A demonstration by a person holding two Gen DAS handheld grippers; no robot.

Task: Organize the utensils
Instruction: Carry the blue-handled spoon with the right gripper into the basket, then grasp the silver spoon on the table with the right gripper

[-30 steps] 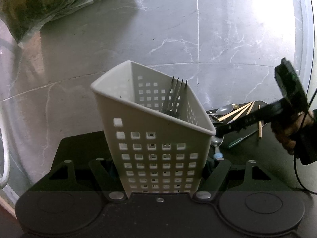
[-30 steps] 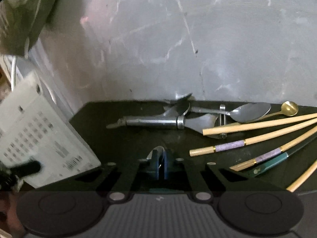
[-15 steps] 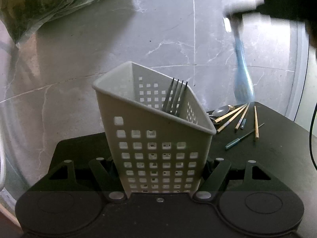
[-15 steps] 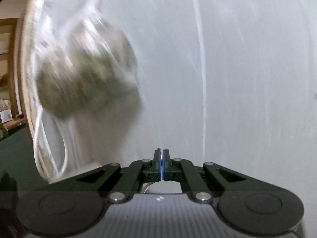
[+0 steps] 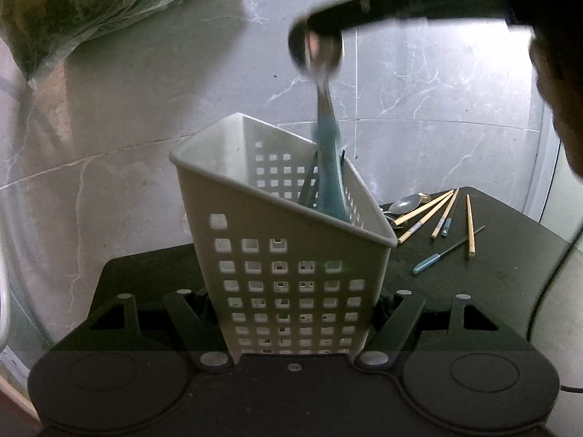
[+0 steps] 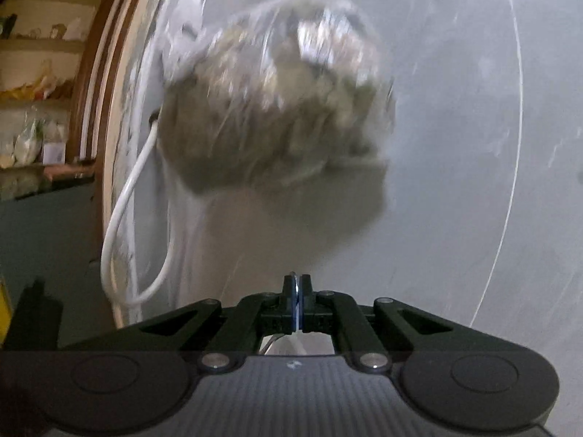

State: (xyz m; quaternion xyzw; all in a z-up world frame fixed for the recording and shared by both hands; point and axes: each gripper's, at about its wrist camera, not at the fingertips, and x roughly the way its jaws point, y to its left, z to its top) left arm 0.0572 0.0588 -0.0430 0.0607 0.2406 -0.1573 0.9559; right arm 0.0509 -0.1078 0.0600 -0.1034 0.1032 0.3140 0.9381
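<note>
My left gripper (image 5: pixel 295 313) is shut on a white perforated utensil holder (image 5: pixel 284 247), which stands tilted on the black table (image 5: pixel 510 276). A fork (image 5: pixel 309 182) stands inside it. My right gripper (image 5: pixel 317 42) comes in from the upper right, shut on a spoon with a light blue handle (image 5: pixel 329 178). The handle end points down into the holder's right corner. In the right wrist view the right gripper (image 6: pixel 297 304) is shut on the thin blue-edged spoon (image 6: pixel 298 313). Loose spoons (image 5: pixel 404 204), chopsticks (image 5: pixel 430 211) and a blue-handled utensil (image 5: pixel 437 255) lie on the table to the right.
A grey marble wall (image 5: pixel 437 73) stands behind the table. A clear bag of greens (image 5: pixel 73 11) hangs at the upper left, also blurred in the right wrist view (image 6: pixel 277 98). A white cable (image 6: pixel 124 211) hangs on the wall.
My right gripper lifted the blue-handled spoon from the table, carried it left and lowered its handle into the holder. The left gripper and holder stayed put.
</note>
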